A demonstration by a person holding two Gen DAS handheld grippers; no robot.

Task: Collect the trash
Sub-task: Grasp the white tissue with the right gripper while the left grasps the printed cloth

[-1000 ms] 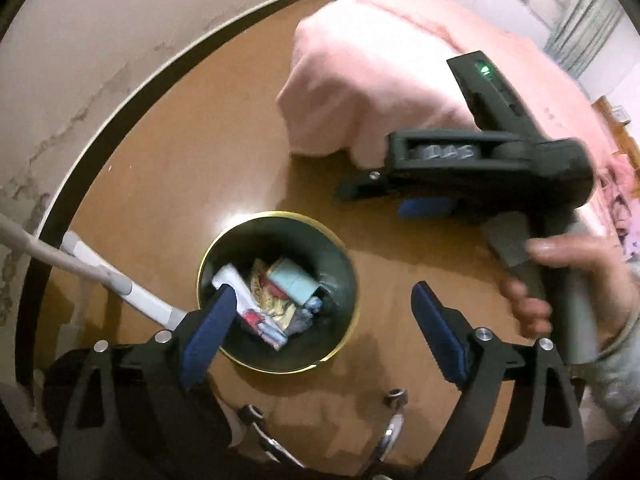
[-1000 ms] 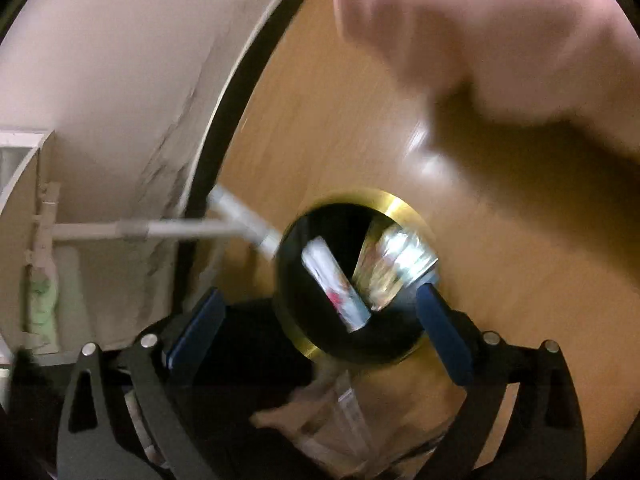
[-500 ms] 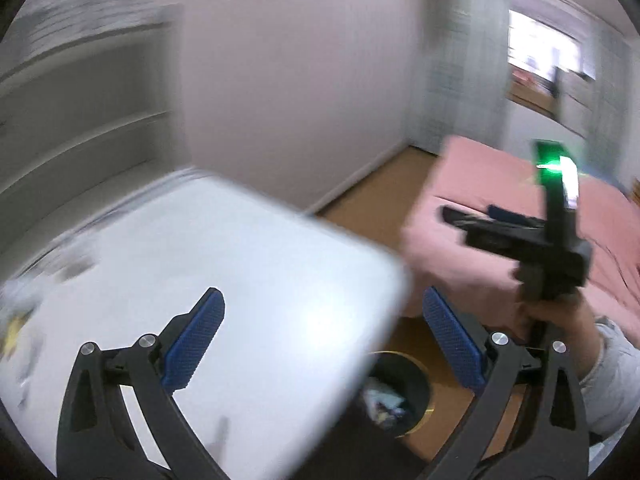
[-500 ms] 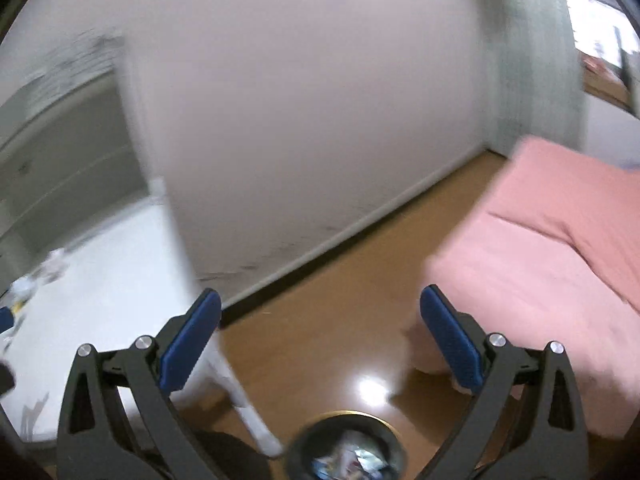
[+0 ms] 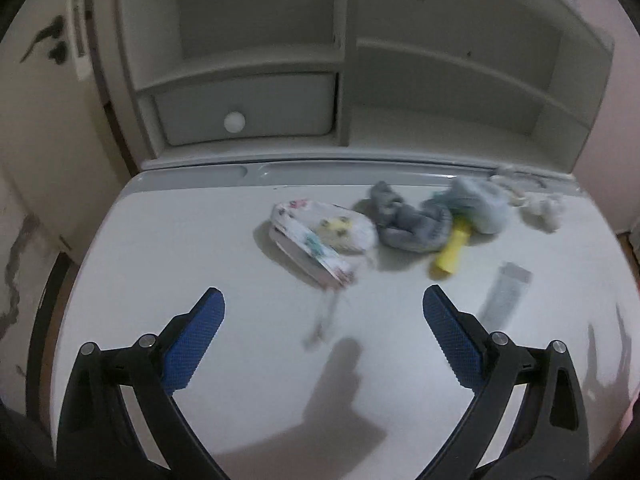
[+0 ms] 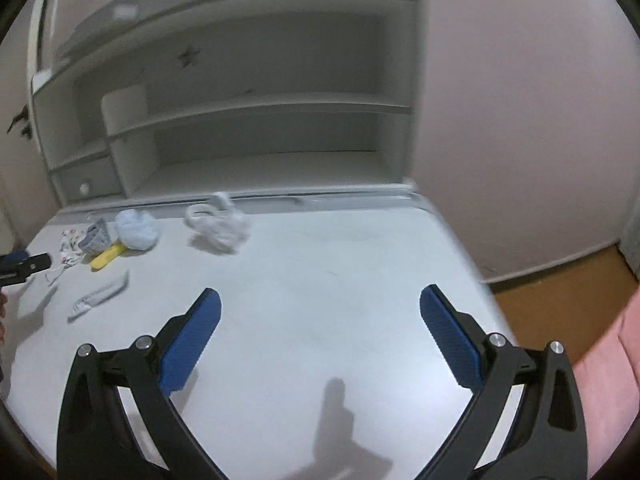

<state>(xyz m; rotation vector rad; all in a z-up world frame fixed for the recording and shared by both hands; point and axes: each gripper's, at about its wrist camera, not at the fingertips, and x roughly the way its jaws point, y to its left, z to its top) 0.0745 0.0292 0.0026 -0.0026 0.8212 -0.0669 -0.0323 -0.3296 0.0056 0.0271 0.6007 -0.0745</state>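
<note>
Litter lies at the back of a white desk (image 5: 180, 248): a patterned white packet (image 5: 320, 236), a grey crumpled cloth (image 5: 412, 220), a pale blue wad (image 5: 480, 206), a yellow tube (image 5: 450, 254), a flat silver wrapper (image 5: 506, 292) and a white crumpled bag (image 5: 540, 206). My left gripper (image 5: 322, 336) is open and empty, above the desk short of the packet. My right gripper (image 6: 320, 336) is open and empty over the desk's (image 6: 340, 272) right half. The white bag (image 6: 218, 228), blue wad (image 6: 136, 228), yellow tube (image 6: 106, 258) and wrapper (image 6: 100, 296) lie to its far left.
A white shelf unit (image 5: 348, 80) with a drawer (image 5: 244, 114) stands behind the desk. A pink wall (image 6: 520, 120) is on the right, with wooden floor (image 6: 560, 304) and a pink bed edge (image 6: 608, 368) beyond the desk's right edge. The left gripper's tip (image 6: 24, 264) shows at far left.
Both grippers have swung up from the trash bin on the floor to face the desk top. Both stayed open and empty.
</note>
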